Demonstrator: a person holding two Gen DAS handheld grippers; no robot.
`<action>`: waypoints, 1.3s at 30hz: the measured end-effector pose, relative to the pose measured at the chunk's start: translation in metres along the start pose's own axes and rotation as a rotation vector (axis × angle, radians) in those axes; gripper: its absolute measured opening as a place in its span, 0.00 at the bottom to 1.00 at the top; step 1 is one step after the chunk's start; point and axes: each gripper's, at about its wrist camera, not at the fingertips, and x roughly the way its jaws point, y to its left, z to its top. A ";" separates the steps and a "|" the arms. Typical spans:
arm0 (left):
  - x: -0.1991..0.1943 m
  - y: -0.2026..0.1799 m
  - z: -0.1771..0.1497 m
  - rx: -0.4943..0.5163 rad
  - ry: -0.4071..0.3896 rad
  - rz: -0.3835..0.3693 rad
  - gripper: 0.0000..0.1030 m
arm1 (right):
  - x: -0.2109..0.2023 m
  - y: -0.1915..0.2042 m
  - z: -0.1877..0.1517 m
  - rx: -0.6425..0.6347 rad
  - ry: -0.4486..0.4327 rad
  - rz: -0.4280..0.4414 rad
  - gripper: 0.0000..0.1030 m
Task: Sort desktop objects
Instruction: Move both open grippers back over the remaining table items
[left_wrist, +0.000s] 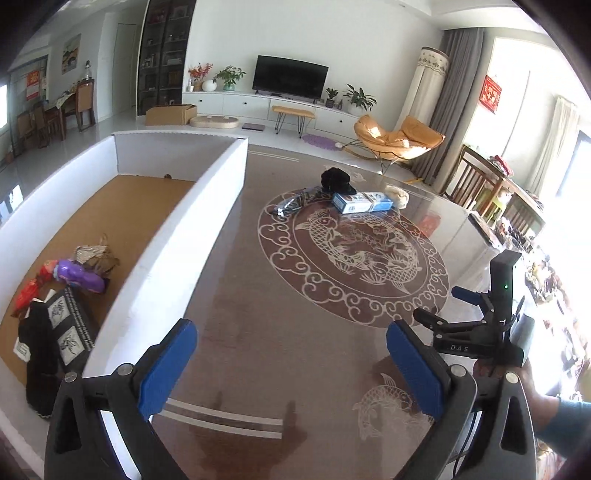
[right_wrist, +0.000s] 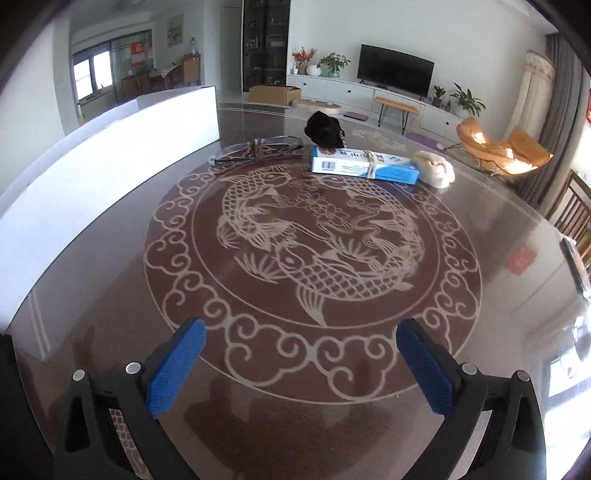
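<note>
Both claws are hanging wide apart, nothing between the blue pads: left claw (left_wrist: 291, 363), right claw (right_wrist: 301, 363). Glossy brown surface (right_wrist: 110, 295) with the pale fish motif is carrying the unsorted cluster at its far side: blue-white carton (right_wrist: 364, 168), black fabric lump (right_wrist: 325, 131), cream cloth bundle (right_wrist: 436, 170), clear-framed glasses (right_wrist: 255, 149). White-walled cardboard box (left_wrist: 184, 229) is sitting left, holding a purple toy (left_wrist: 79, 275).

Both claws stand wide open with nothing between their blue pads. The left claw (left_wrist: 291, 369) tilts down toward the worktop. The right claw (right_wrist: 301, 363) tilts down likewise; in the left wrist view it sits to the right, gripped from below by a hand (left_wrist: 532, 391) in a dark blue sleeve.
</note>
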 end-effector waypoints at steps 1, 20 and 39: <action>0.017 -0.011 -0.004 0.012 0.030 0.000 1.00 | -0.002 -0.010 -0.005 0.018 -0.001 -0.014 1.00; 0.125 -0.041 -0.012 0.099 0.140 0.161 1.00 | 0.009 -0.019 -0.010 0.063 0.075 0.009 1.00; 0.162 -0.027 0.035 0.212 0.192 0.078 1.00 | 0.009 -0.019 -0.010 0.063 0.076 0.009 1.00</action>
